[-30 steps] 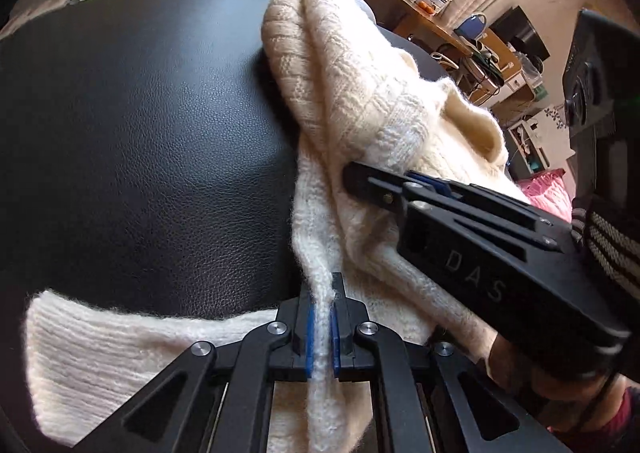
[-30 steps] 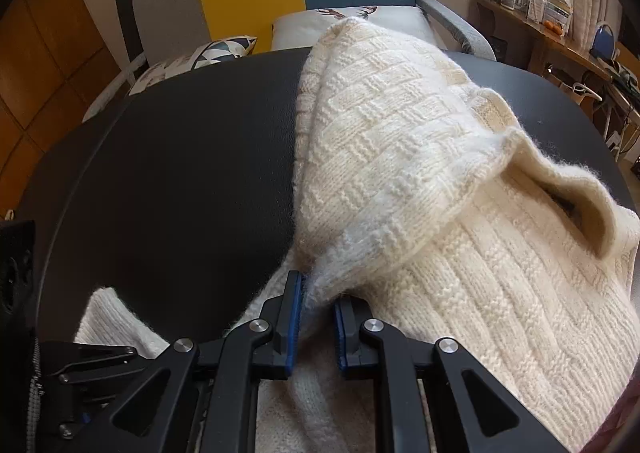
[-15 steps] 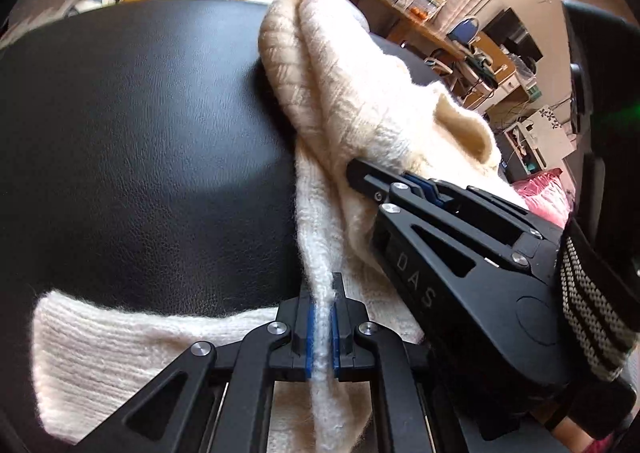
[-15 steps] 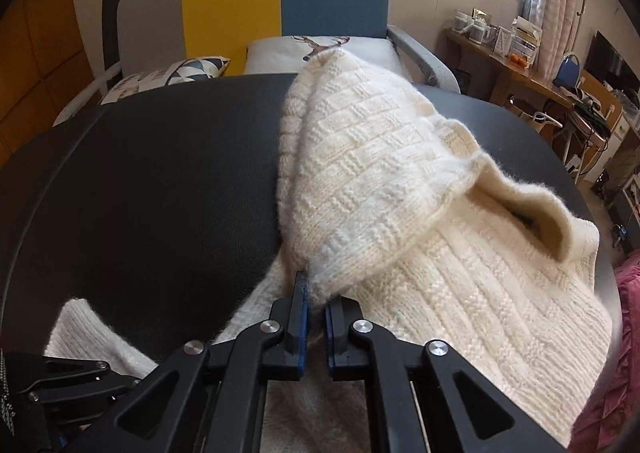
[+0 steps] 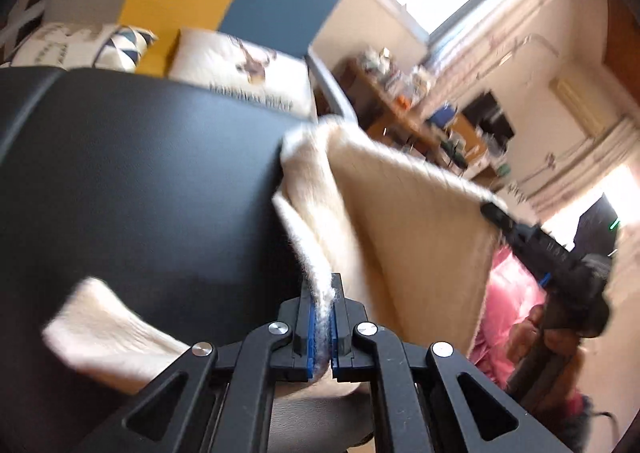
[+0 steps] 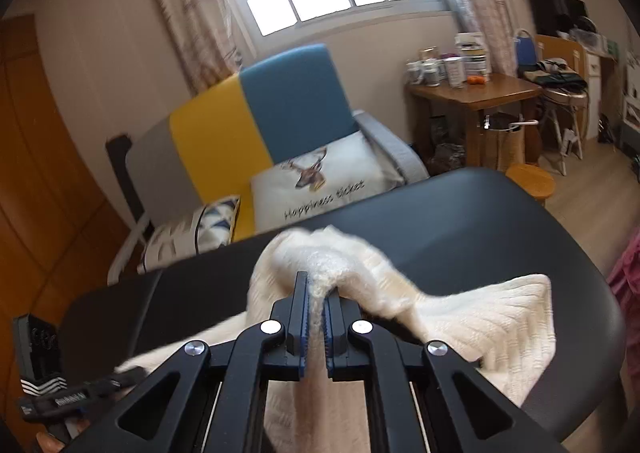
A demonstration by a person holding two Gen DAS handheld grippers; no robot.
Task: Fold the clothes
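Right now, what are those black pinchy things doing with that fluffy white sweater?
A person is folding a cream knit sweater on a black padded table, holding a two-finger gripper in each hand. The left gripper is shut on one edge of the sweater, and the right gripper is shut on another part. Between them, part of the sweater is held up off the table, while a sleeve lies flat on it.
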